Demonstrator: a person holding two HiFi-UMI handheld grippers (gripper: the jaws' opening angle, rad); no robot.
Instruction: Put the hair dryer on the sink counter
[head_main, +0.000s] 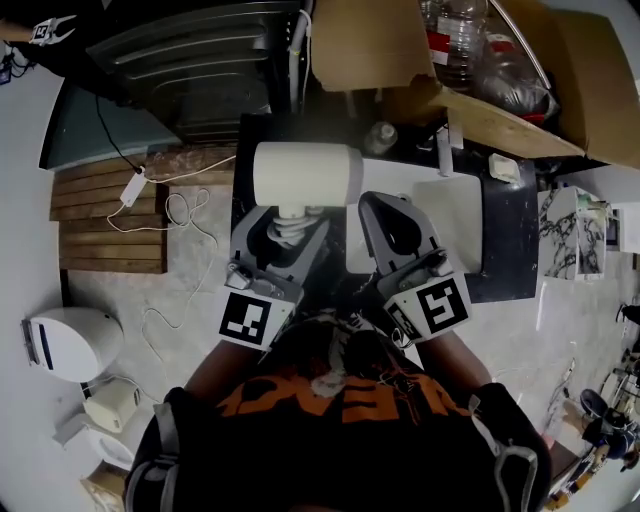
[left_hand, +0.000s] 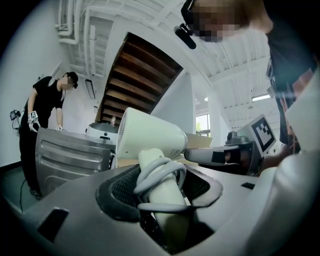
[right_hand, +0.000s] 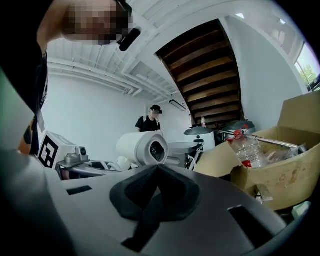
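A white hair dryer (head_main: 305, 172) with its grey cord wound round the handle stands upright in my left gripper (head_main: 287, 228), which is shut on that handle. In the left gripper view the hair dryer (left_hand: 150, 135) rises between the two dark pads of the left gripper (left_hand: 160, 185), barrel pointing right. My right gripper (head_main: 385, 205) is beside it on the right, shut and empty. In the right gripper view the pads of the right gripper (right_hand: 157, 172) meet, with the hair dryer (right_hand: 140, 147) to their left. Both grippers hover at the near-left edge of the dark sink counter (head_main: 505, 240) with its white basin (head_main: 450, 215).
An open cardboard box (head_main: 400, 50) holding plastic bottles (head_main: 455, 40) sits behind the counter. A metal appliance (head_main: 200, 50) stands at the back left. On the floor lie wooden slats (head_main: 110, 215), a white cable with an adapter (head_main: 135, 185) and a white device (head_main: 65, 345). Another person (left_hand: 47, 100) stands farther off.
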